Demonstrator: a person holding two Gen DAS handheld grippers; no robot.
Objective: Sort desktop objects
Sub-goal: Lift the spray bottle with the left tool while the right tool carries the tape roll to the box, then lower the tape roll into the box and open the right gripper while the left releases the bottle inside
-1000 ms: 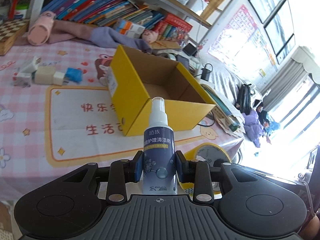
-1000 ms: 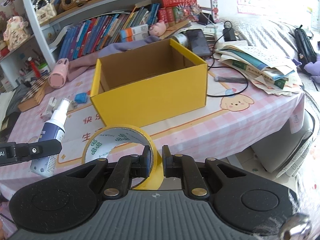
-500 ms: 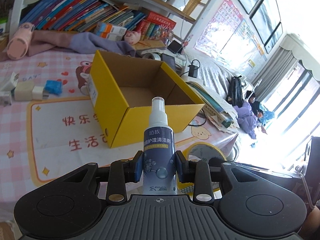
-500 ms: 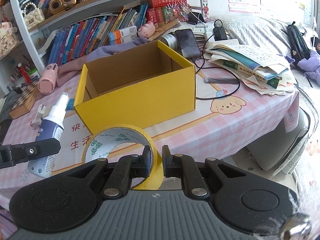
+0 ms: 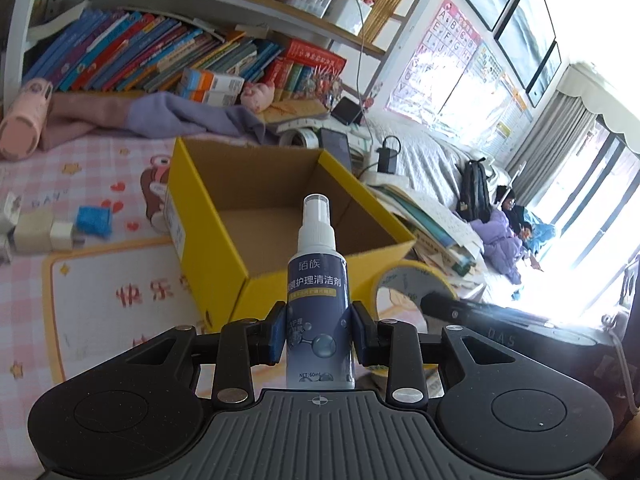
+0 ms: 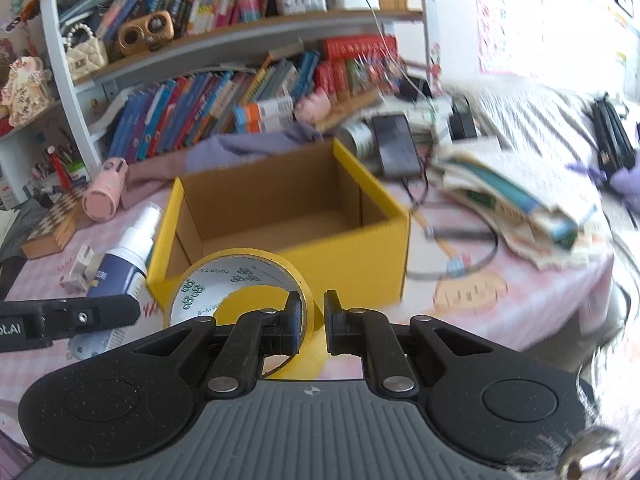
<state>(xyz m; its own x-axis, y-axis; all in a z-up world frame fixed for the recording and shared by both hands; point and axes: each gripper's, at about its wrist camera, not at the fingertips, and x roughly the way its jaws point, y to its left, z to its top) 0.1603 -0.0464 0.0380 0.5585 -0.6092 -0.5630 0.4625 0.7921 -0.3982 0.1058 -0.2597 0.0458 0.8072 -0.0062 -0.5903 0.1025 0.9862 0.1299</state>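
Left wrist view: the left gripper (image 5: 319,334) clamps a navy-labelled white spray bottle (image 5: 319,296) upright, in front of the open yellow cardboard box (image 5: 276,216) on the pink checked counter (image 5: 92,280).

Right wrist view: the right gripper (image 6: 313,326) pinches the wall of a yellow tape roll (image 6: 240,284) before the same box. Judged step: carrying both to the box; next, lower inside and release.
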